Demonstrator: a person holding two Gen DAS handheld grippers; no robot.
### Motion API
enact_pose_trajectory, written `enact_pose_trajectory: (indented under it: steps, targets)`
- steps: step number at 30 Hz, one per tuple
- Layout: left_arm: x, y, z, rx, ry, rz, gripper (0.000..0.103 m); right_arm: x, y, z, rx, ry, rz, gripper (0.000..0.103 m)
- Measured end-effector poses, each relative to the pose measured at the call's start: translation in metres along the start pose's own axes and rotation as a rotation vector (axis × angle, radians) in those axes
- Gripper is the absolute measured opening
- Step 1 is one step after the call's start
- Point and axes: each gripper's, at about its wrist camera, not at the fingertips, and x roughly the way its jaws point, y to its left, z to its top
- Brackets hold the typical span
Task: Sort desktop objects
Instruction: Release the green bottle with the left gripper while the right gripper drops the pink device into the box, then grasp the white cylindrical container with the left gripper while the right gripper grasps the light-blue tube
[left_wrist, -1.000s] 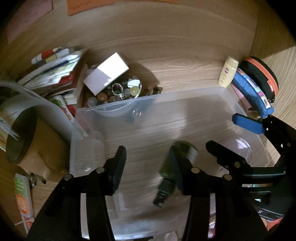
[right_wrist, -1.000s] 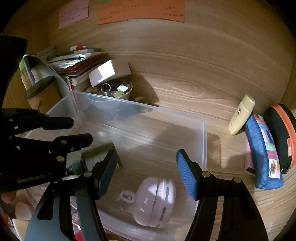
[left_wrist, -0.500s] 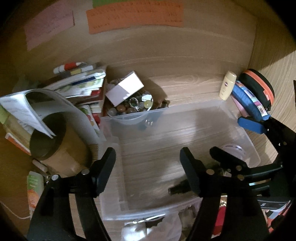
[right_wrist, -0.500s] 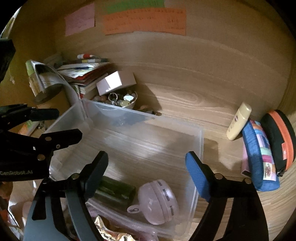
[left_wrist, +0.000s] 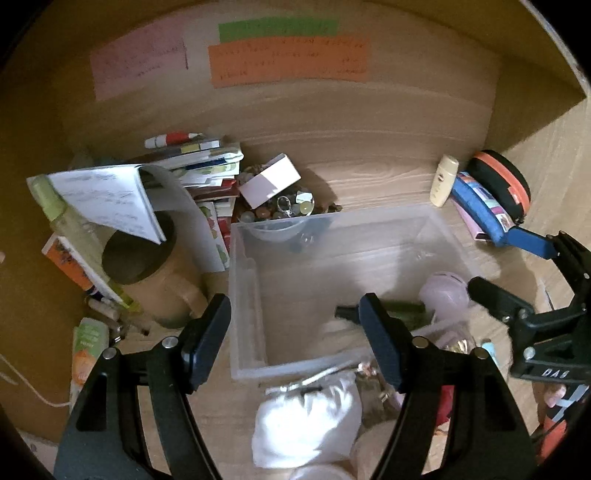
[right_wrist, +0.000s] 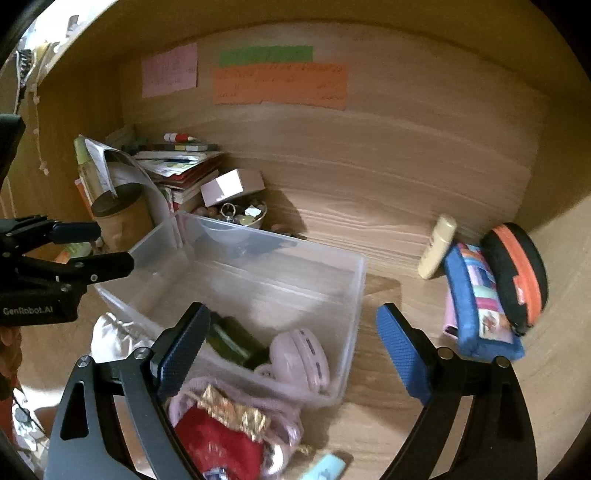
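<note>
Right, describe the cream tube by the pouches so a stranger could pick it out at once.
Start at the clear plastic bin and look past its far right corner toward the wooden back wall. The cream tube leans there beside the blue pouch. It alone is pale, plain and slim; its neighbours are zipped fabric cases.

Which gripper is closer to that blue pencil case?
Right. The right gripper, jaws opening and empty, hangs beside the blue pencil case; the left gripper hangs over the clear bin's far side.

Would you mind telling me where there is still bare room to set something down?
Free: the bin's far half, and the desk between bin and cream bottle. Crowded: the bin's near end with green bottle and pink case, and around the books.
</note>
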Motion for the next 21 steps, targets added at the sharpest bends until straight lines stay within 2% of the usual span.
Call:
enact_pose_trajectory:
  steps: [8, 13, 21]
  targets:
    - [-0.030, -0.010, -0.026, -0.013, -0.023, -0.024, 0.072, -0.039, -0.010, -0.020, 0.009, -0.044, -0.020, 0.091]
    - [-0.048, -0.027, -0.044, 0.008, -0.029, 0.026, 0.072, -0.058, -0.019, -0.033, 0.029, -0.060, -0.023, 0.097]
    - [-0.062, -0.046, -0.074, 0.004, 0.013, -0.062, 0.072, -0.072, -0.032, -0.060, 0.042, -0.044, -0.030, 0.097]
